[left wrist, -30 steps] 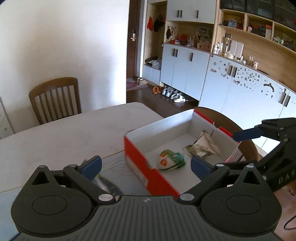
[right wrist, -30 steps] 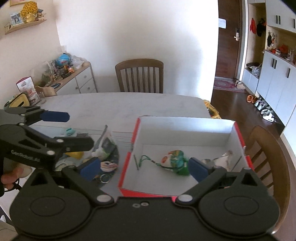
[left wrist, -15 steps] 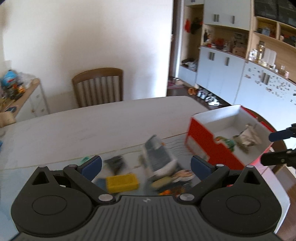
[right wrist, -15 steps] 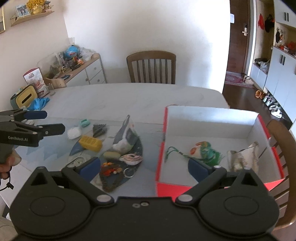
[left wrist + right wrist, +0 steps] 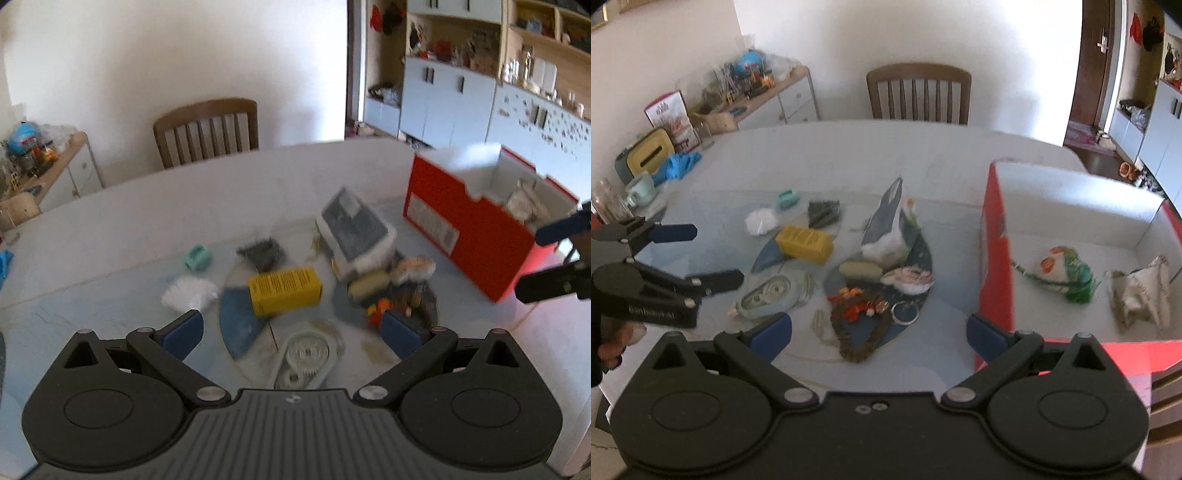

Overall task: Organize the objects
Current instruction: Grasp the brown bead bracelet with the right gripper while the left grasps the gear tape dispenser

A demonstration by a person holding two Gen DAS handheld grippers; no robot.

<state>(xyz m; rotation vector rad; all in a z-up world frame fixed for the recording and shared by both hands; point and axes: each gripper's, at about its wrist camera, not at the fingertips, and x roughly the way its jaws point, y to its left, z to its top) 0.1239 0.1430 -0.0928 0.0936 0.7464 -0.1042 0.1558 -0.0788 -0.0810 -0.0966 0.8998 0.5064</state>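
1. Pale surface carries a loose heap of small things at its middle, with a wooden chair at the far edge.
2. Left claw is spread wide and empty above the heap; right claw likewise gapes, holding nothing.
3. Yellow box lies mid-heap beside a grey pouch.
4. Red box stands toward the right edge, holding a green bag and crumpled paper.
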